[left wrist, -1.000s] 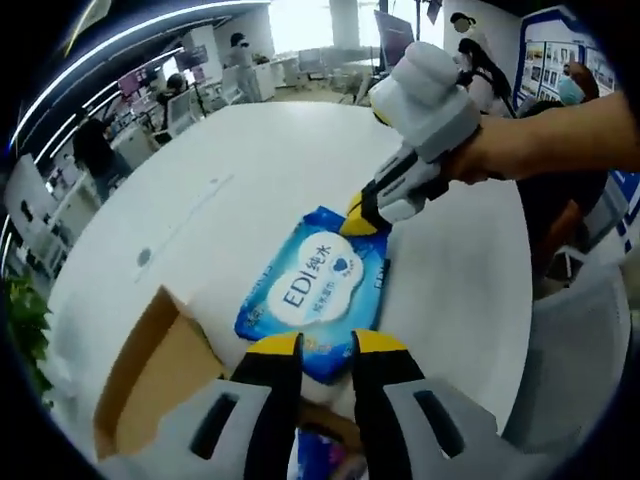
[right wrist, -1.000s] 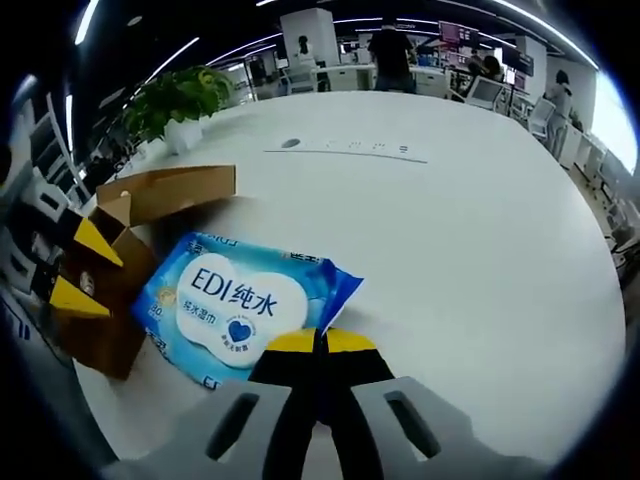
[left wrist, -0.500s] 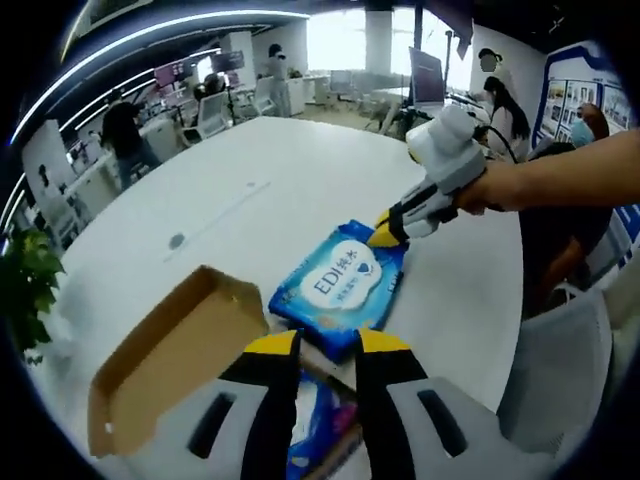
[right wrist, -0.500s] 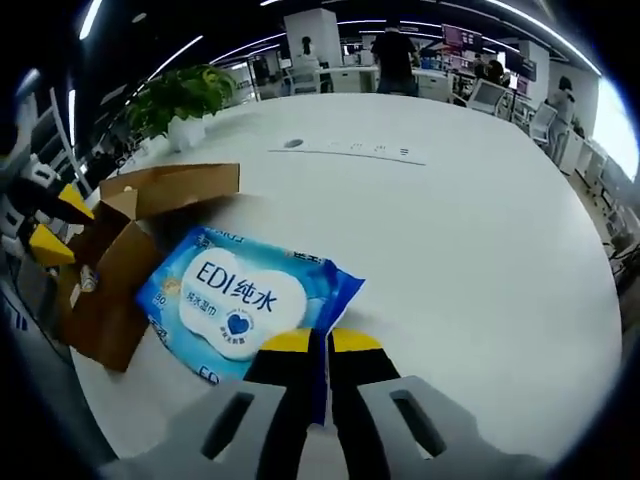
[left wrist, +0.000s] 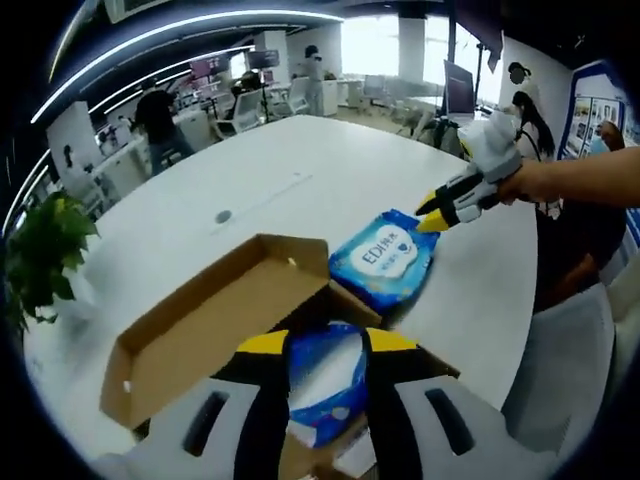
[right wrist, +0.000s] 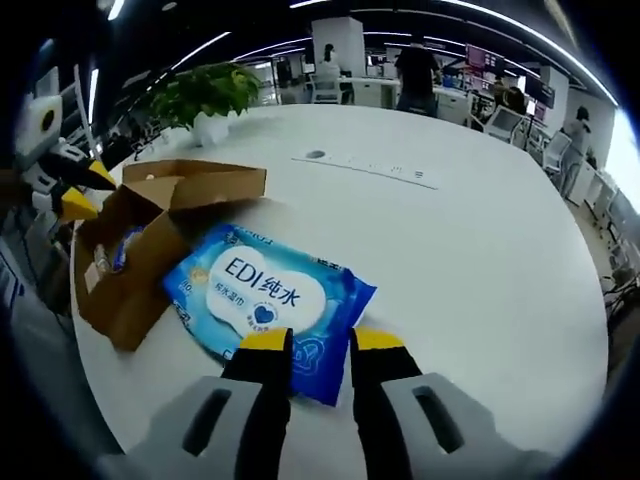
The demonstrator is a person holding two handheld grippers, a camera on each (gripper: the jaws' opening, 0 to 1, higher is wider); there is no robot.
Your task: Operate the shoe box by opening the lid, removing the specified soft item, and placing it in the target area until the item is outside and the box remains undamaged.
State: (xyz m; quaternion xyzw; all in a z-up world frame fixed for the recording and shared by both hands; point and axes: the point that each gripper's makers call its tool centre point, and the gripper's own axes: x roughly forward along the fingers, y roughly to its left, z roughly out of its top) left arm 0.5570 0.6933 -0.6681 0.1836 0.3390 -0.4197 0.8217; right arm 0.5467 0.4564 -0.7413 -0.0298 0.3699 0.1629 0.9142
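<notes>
Released a moment ago, the blue-and-white soft pack of wet wipes (right wrist: 268,300) now lies flat on the round white counter (right wrist: 480,240), no longer pinched at its near edge. The right claw (right wrist: 318,342) has parted its yellow-tipped jaws and drawn back a little; they stand open with nothing between them, the tips just short of the pack's edge or barely over it. In the left gripper view the same pack (left wrist: 384,257) rests just beside the open brown cardboard shoe box (left wrist: 215,330), with the right claw (left wrist: 432,216) hovering at its far corner, apart from it.

The left claw (left wrist: 326,345) has pulled away from the pack as well and now hangs over the box mouth, jaws open and empty. Between them, inside the box, a second blue pack (left wrist: 325,385) can be seen. The box's brown flap lid (right wrist: 200,182) stands thrown back, and in the right gripper view the left claw (right wrist: 82,190) shows beyond the box's far side.

Judged from how things lie, the removal step looks finished: the soft item is outside, set on the counter near the box, and the cardboard shows no tear or crush where visible. Whether this spot is the intended target area cannot be told.
</notes>
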